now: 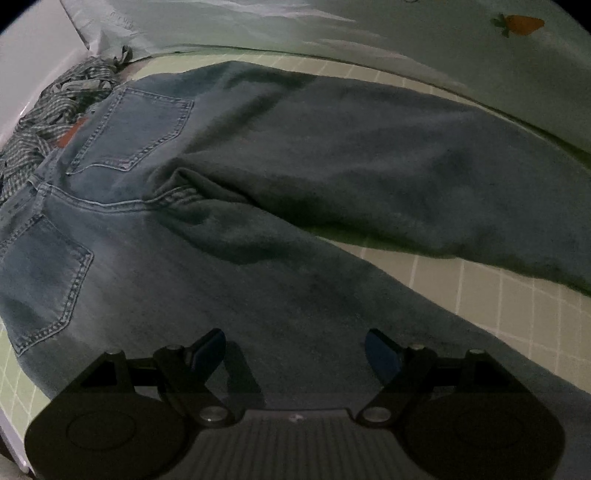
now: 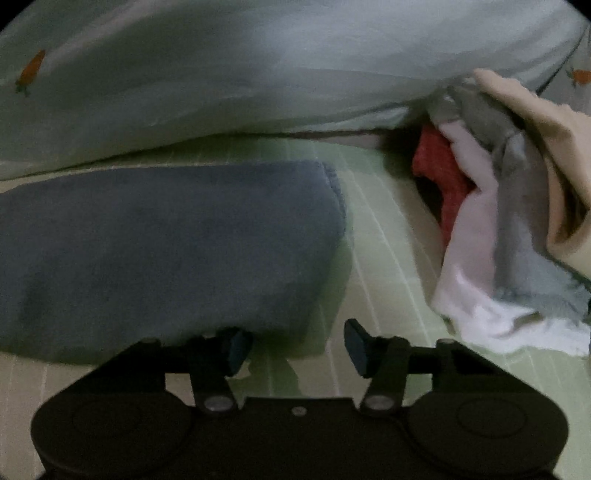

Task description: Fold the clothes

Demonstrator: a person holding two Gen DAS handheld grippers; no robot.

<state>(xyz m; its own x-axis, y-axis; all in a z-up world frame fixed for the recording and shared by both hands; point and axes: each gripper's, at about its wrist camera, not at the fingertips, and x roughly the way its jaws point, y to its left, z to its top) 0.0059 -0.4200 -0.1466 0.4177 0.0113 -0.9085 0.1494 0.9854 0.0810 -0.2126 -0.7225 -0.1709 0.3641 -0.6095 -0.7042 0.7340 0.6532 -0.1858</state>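
I can read no words or numbers anywhere. The jeans (image 1: 229,206) carry a small orange-red tab (image 1: 72,133) by the waistband, just above the back pocket (image 1: 135,129), but any lettering on it is too blurred to make out. The pale quilt (image 1: 406,40) bears only printed carrots (image 1: 519,24), pictures and not writing.

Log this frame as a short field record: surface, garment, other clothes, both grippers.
surface: green grid-pattern sheet
garment: blue jeans spread flat, back pockets up, legs apart
other clothes: checked garment by the waistband; mixed pile past the leg hem
bedding: carrot-print quilt behind
left gripper: open, over near leg, holding nothing
right gripper: open, at leg hem, holding nothing
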